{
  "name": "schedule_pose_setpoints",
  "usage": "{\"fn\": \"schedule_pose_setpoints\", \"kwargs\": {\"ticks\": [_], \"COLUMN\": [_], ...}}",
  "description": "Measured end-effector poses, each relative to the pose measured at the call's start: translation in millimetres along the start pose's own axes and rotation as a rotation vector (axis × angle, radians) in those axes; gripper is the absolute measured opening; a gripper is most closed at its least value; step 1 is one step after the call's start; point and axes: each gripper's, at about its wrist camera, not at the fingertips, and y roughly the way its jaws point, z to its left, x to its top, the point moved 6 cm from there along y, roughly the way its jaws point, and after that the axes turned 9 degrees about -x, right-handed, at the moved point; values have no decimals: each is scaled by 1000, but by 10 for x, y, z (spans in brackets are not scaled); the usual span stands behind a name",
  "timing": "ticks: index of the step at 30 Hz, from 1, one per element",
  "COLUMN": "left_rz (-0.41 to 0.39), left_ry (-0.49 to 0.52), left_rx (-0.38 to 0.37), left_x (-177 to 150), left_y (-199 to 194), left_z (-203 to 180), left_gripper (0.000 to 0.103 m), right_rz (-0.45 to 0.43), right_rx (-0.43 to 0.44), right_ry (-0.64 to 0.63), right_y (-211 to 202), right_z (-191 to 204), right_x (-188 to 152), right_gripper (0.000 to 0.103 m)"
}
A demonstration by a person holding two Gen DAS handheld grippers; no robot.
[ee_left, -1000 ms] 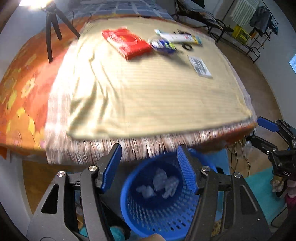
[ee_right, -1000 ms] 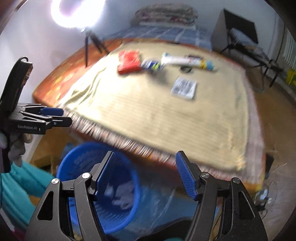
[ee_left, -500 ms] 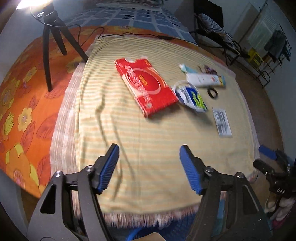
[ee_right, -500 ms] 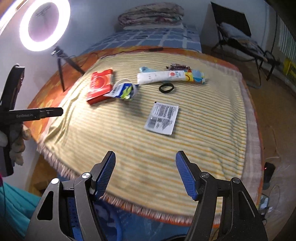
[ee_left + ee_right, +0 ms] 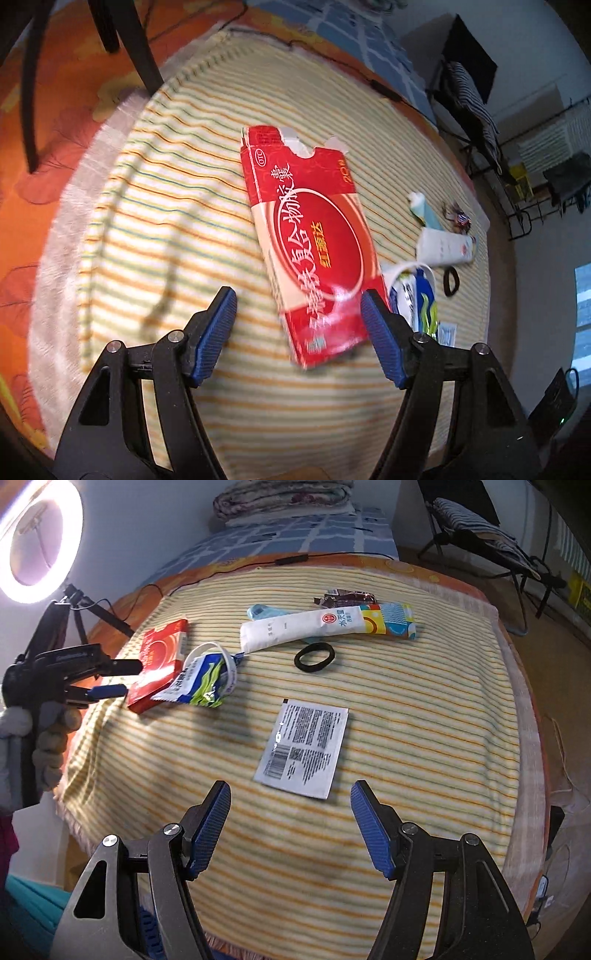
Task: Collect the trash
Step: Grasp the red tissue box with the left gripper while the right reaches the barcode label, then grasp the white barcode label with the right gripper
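1. Bedroom; bed [image 5: 424,738] under a striped blanket [image 5: 406,812], ring light [image 5: 33,542] at the left, cable [image 5: 221,568] along the far edge.
2. Trash scattered on the blanket: red box [image 5: 314,240], blue-green wrapper [image 5: 203,679] overlapping its near corner, white tube [image 5: 306,627], foil scrap [image 5: 347,596], flat sachet [image 5: 304,746] nearest the right side.
3. Left gripper [image 5: 297,332]: fingers spread, empty, close over the box's near end.
4. Right gripper [image 5: 290,830]: fingers spread, empty, just short of the sachet.
5. Risk: thin box sliding or crumpling if pinched by one corner; likely dragging the wrapper along.
6. Risk: sachet lying flat, so easily missed, with blanket pinched instead.
7. Risk: hair tie [image 5: 314,657], maybe no trash, swept up by mistake.
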Motion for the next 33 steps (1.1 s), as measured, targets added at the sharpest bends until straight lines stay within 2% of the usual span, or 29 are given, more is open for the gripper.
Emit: {"fn": "schedule_pose_setpoints", "kwargs": {"ticks": [1,4,8,12,14,16,18,22,26,33], "left_rz": [-11,-22,-30,-62,-96,-133,-163,-170,-138,-62], "left_ry": [-8,30,117,203,240,275,310,344,362,312], "left_rx": [2,27,165,229,261,284,279,232,160,119], "left_x": [32,96,50,7,24,45,72,82,20,-35], "left_y": [18,53,183,249,219,155,85,51,104,401], "left_z": [-8,-96,-203,-400,-465,-549,-658,-849,-1008,-988], "left_gripper": [78,79,79,68,58,43,35,26,25,25], "right_rz": [2,2,7,9,7,6,5,13,48,106], "right_rx": [1,-11,-20,-26,-31,-31,-31,-25,20,60], "right_ry": [1,-11,-13,-3,-3,-2,-2,17,92,154], "right_y": [17,60,113,156,157,157,162,208,313,541], "right_z": [-10,-11,-16,-33,-35,-34,-37,-80,-191,-245], "right_x": [9,37,70,110,118,125,134,163,199,246], "right_gripper": [67,67,67,67,67,67,67,67,67,67]}}
